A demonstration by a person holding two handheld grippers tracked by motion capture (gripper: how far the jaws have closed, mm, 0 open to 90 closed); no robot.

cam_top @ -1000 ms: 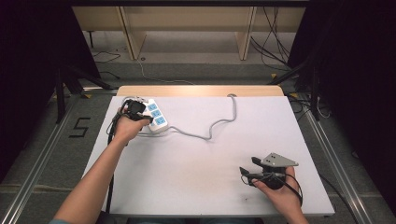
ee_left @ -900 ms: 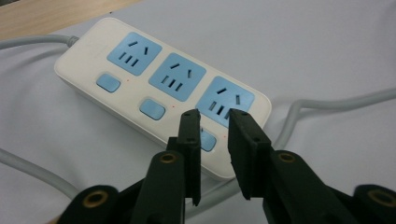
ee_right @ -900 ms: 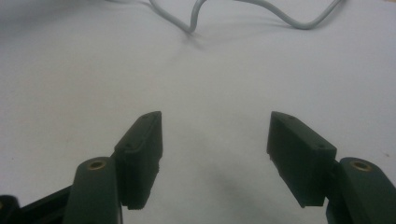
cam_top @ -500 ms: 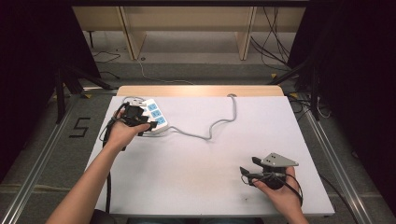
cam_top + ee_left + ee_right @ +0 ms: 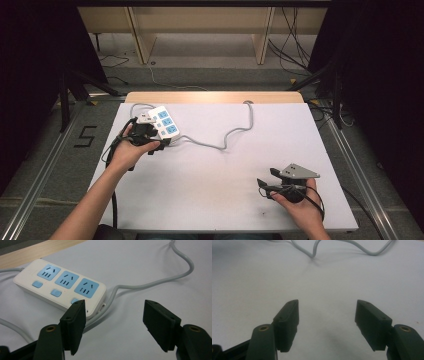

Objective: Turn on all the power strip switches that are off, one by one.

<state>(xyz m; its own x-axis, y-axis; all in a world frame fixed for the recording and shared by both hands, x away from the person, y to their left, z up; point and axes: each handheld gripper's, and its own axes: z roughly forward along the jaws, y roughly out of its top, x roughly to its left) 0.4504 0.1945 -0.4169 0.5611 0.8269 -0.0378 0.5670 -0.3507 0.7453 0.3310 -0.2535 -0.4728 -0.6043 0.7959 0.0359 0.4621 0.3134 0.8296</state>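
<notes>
White three-socket plastic power strip (image 5: 58,286) with blue outlets, released and left lying flat at the table's far left corner; the left gripper (image 5: 113,315), jaws just opened and empty, is held just beside it, while the right gripper (image 5: 327,320) is held open and idle well apart.

The high view looks down from six o'clock over the whole table (image 5: 210,200). Each gripper view sits low and close behind its jaws; both share the grey cable (image 5: 150,282) with the high view.
</notes>
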